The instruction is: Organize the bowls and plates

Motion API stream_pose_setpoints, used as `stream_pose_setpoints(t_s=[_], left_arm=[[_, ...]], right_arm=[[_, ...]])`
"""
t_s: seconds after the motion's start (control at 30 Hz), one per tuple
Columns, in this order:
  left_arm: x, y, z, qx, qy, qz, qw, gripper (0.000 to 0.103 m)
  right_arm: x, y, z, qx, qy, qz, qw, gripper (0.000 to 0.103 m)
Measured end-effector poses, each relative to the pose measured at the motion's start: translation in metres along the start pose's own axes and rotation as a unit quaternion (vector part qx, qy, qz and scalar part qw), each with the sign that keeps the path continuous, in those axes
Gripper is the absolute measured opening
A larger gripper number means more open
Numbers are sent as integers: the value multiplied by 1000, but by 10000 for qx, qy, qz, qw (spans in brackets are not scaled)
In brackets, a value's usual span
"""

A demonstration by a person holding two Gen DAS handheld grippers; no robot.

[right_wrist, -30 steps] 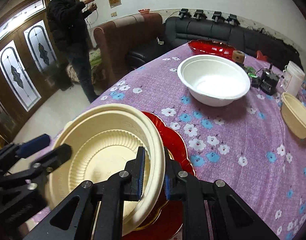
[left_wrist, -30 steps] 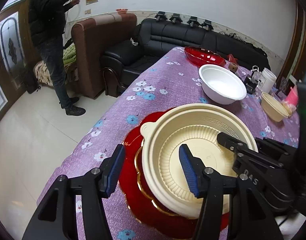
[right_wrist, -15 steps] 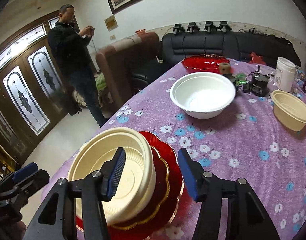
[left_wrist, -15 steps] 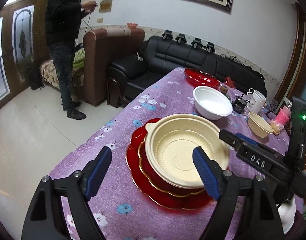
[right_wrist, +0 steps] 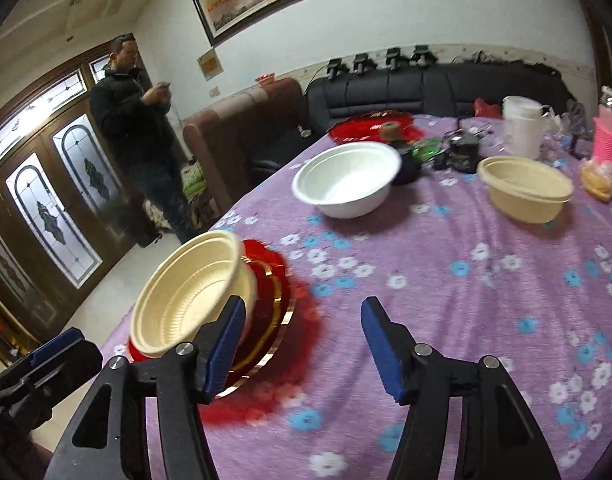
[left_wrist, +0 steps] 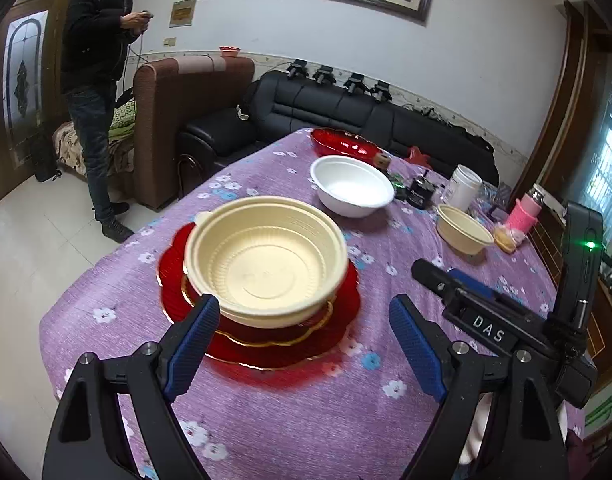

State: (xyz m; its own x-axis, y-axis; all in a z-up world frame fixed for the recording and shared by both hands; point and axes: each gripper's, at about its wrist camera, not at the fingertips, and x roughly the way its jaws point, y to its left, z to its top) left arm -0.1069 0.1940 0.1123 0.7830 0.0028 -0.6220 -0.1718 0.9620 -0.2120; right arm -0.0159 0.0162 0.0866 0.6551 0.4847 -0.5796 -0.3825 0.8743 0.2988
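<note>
With both the left gripper point(left_wrist: 302, 352) and right gripper point(right_wrist: 302, 350) spread wide and holding nothing, their fingers having just opened, the cream bowl point(left_wrist: 266, 268) sits loose on the red plates point(left_wrist: 262, 340) near the desk point(left_wrist: 385, 420) edge; a careless brush could tip it off

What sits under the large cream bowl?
The large cream bowl rests on gold-rimmed red plates, apparently two stacked. Their centres are covered by the bowl, so the count stays uncertain.
</note>
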Motion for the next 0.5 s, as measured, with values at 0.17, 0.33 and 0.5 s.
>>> stream_pose_setpoints(t_s=[0.17,0.33,0.5], left_arm=[[4,-18,-8,147,107,44,9998,86],[7,-37,-14,413,121,198,9989,86],[4,-58,-22,840,-138,670,9941,86]], right_arm=[[-4,-28,-8,226,-75,-106,9997,69],[5,-58,-19,509,-30,-366,9980,69],[2,-74,-18,648,-141,-465,9967,69]])
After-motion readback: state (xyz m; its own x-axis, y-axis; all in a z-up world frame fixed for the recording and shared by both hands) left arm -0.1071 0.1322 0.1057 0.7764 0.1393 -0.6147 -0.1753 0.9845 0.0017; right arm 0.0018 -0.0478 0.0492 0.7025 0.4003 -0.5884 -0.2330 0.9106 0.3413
